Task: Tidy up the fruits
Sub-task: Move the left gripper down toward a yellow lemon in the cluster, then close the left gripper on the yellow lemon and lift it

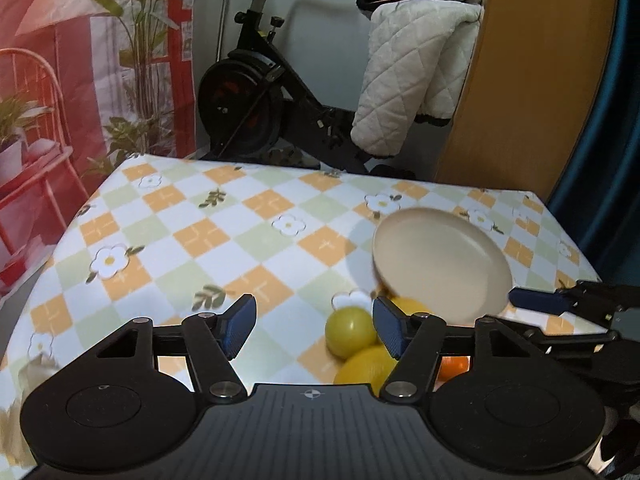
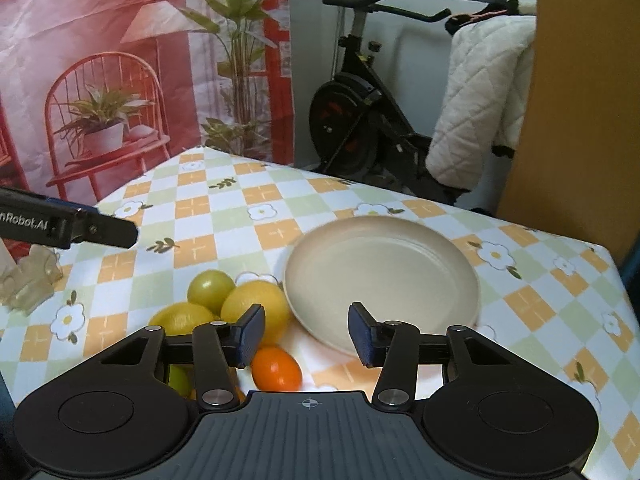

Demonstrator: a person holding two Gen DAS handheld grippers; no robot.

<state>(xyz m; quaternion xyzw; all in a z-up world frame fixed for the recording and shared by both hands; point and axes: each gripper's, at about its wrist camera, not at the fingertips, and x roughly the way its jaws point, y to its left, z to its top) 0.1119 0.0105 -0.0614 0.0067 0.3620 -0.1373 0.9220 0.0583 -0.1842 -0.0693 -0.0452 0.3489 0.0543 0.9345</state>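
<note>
Nearest the right gripper (image 2: 306, 334), whose jaws stand wide apart with nothing between them, lies the small orange fruit (image 2: 277, 368), just under the left fingertip and partly hidden by the gripper body; closing from this pose would likely pinch only its edge and squirt it sideways. Just beyond sit two yellow lemons (image 2: 256, 312), touching each other and a green round fruit (image 2: 211, 290), the nearer-right lemon pressed against the rim of the beige plate (image 2: 460, 280). Because the cluster is packed tight, a finger pushed between any two could nudge the neighbours and set these round things rolling across the checkered surface (image 2: 224, 216), perhaps toward its edge. The plate holds nothing yet, so the sorting looks barely begun; it is shallow, and fruit released from any height may roll straight out. The left gripper (image 1: 314, 330) is also spread wide and holds nothing, hovering close to the same fruits, so both grippers reaching together risk colliding. Farther back stands an exercise bike (image 2: 360, 120), well apart.
</note>
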